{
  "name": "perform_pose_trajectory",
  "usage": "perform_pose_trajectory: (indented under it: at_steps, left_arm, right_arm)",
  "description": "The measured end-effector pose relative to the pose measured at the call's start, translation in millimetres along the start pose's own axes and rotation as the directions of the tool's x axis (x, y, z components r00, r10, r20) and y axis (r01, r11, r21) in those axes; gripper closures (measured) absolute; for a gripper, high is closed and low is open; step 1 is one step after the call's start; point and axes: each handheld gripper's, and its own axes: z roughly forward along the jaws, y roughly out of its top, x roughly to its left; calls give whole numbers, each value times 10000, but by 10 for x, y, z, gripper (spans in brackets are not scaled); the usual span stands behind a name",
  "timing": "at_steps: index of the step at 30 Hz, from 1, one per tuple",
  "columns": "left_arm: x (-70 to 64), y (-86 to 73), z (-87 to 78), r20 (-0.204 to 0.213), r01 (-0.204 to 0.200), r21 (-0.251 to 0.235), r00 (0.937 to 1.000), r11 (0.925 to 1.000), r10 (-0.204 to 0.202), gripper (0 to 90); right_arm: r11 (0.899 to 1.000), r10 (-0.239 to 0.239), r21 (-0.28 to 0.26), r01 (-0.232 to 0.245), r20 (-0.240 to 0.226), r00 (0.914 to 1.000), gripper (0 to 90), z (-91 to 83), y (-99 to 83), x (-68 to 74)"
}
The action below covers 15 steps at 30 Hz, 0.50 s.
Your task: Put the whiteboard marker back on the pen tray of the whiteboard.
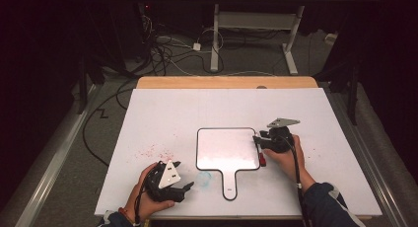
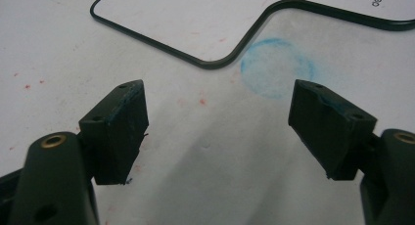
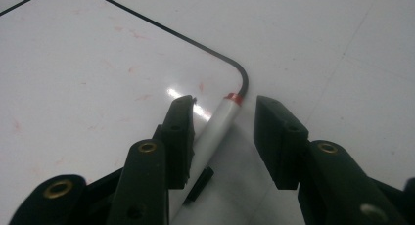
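A white sheet point(image 1: 162, 118) covers most of a wooden table point(image 1: 226, 82), whose bare edge shows along the far side. On the sheet lies a small whiteboard point(image 1: 227, 148) with a thin black rim and a short handle pointing toward the person. Faint red specks point(image 1: 156, 152) scatter over the sheet to the left of the board, and a smudged blue ring point(image 2: 276, 67) sits just beside the board's handle corner. The left gripper point(image 1: 180, 180) rests low on the sheet near the front edge, held in the person's left hand point(image 1: 143, 195); in the left gripper view its jaws stand wide apart with nothing between them, pointing at the blue ring. The right gripper point(image 1: 258, 144) is at the board's right edge, held in the right hand point(image 1: 286, 158). Its jaws are partly open around a white marker point(image 3: 213, 132) with a red band, which lies on the board's rounded corner; the left jaw is close against the marker, the right jaw apart from it. Beyond the table the room is dark, with grey floor point(image 1: 177, 59), loose cables point(image 1: 162, 52) and the white legs of another desk point(image 1: 256, 19).
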Motion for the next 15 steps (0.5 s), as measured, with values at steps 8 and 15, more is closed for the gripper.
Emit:
perform_pose_trajectory:
  at_steps: [8,15]
  left_arm:
    - [0,-1,-6,-20,-29,-6,10000,10000,29,218]
    - [2,-1,-10,-57,-21,-24,10000,10000,21,217]
  right_arm:
    - [9984,-394,-396,403,238,9989,559,-90,50,45]
    - [9813,-1386,-1261,1454,609,9885,502,-331,134,134]
